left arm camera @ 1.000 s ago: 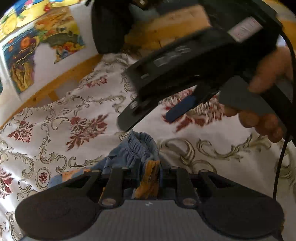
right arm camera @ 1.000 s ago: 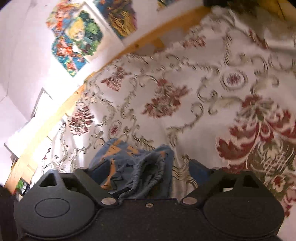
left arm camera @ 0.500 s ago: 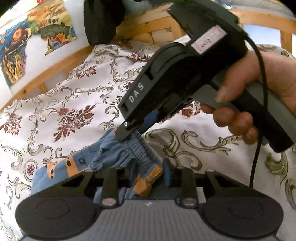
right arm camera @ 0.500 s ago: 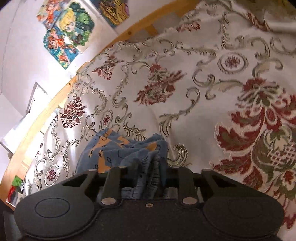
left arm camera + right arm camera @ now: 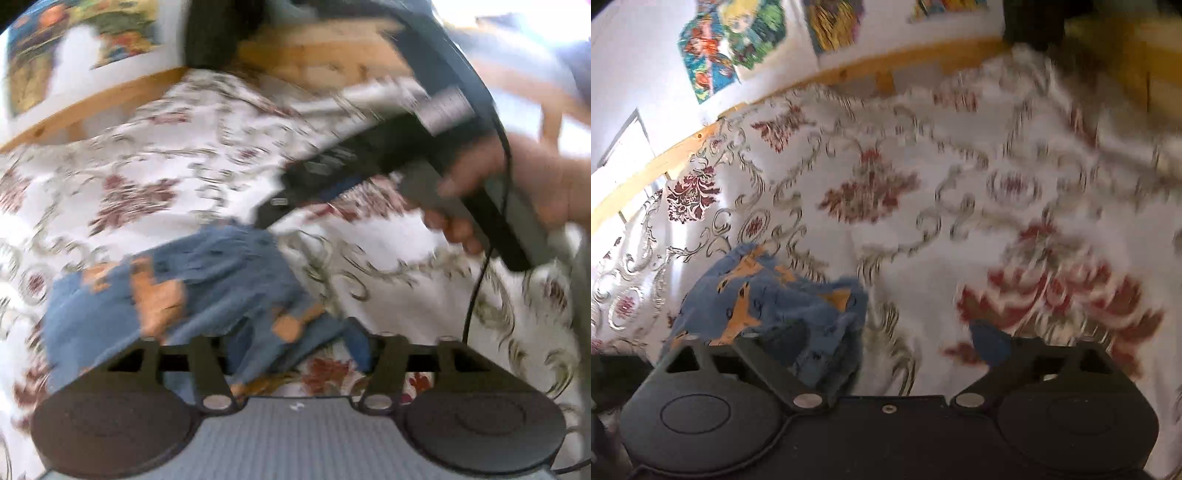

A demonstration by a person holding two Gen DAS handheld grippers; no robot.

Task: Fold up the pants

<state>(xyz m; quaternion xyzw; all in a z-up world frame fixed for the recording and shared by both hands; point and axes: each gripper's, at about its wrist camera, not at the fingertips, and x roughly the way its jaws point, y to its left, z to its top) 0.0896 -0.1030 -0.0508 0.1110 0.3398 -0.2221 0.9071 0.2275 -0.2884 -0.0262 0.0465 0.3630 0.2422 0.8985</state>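
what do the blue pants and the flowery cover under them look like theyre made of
Pants: soft matte knit, likely cotton jersey; they bunch limply and show a printed orange pattern.
Cover: woven, faintly shiny, maybe jacquard or brocade; scrolls and red flowers look woven in, though blur leaves this unsure.

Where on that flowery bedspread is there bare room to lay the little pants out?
Bare bedspread stretches from the blue pants to the wooden rail, and off to their right. It is crowded by the pants, where the left gripper and right gripper sit.
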